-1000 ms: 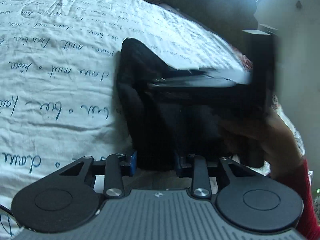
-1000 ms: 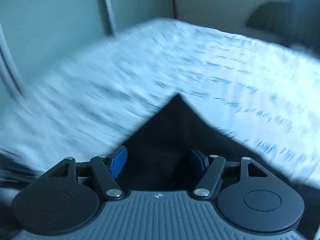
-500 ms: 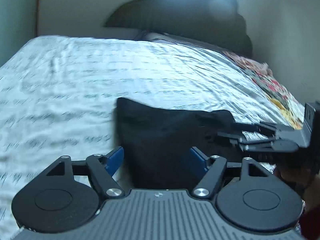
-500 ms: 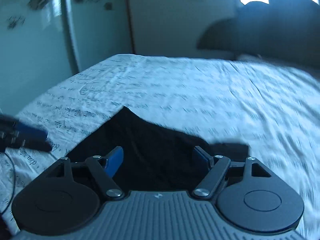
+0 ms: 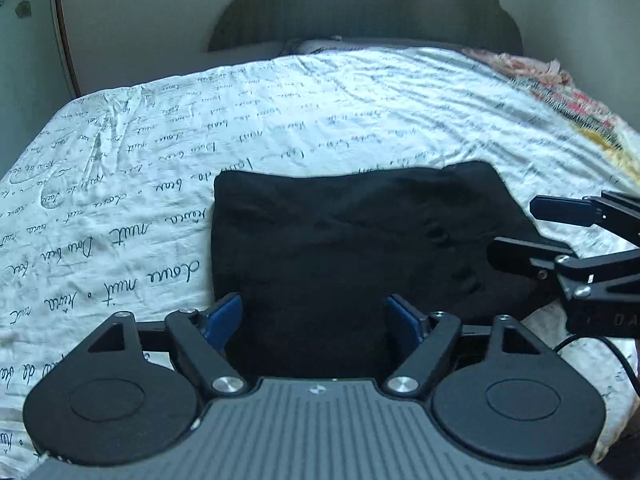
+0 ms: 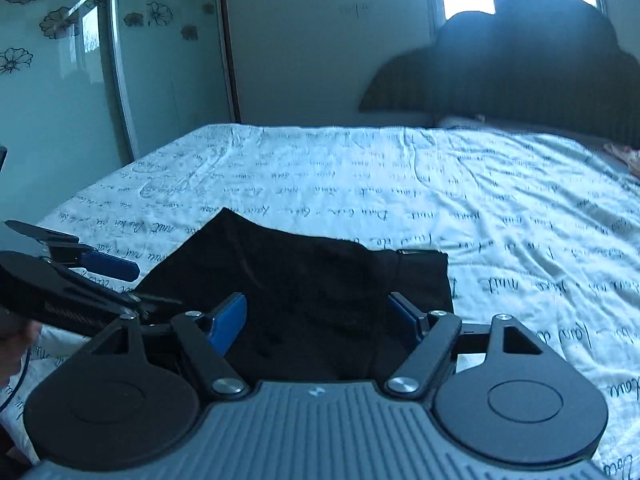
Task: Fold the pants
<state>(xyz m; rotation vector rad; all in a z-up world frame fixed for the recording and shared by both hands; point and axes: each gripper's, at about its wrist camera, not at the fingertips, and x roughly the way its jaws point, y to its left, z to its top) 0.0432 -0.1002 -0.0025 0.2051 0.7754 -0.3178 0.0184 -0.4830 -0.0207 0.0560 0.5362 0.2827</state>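
The black pants (image 5: 352, 248) lie folded into a compact rectangle on the white bed sheet (image 5: 120, 200). My left gripper (image 5: 314, 316) hovers over their near edge. Its jaws are opening, the blue pads (image 5: 224, 316) stand wide apart, and no fabric is pinched between them. My right gripper (image 5: 520, 230) reaches in from the right beside the pants' right edge, open and empty. In the right wrist view the pants (image 6: 300, 280) lie beyond the right gripper (image 6: 316, 316), and the left gripper (image 6: 68, 248) sits by their left side.
The sheet (image 6: 480, 200), printed with handwriting, covers a wide bed. A dark headboard (image 6: 520, 68) stands at its far end. Glass wardrobe doors with flower prints (image 6: 80, 80) run along the left. A floral cloth (image 5: 560, 96) lies at the bed's right edge.
My left gripper, narrow on the black fabric before, has spread wide and let go. Both grippers have drawn back and levelled, and the pants now rest flat on the sheet.
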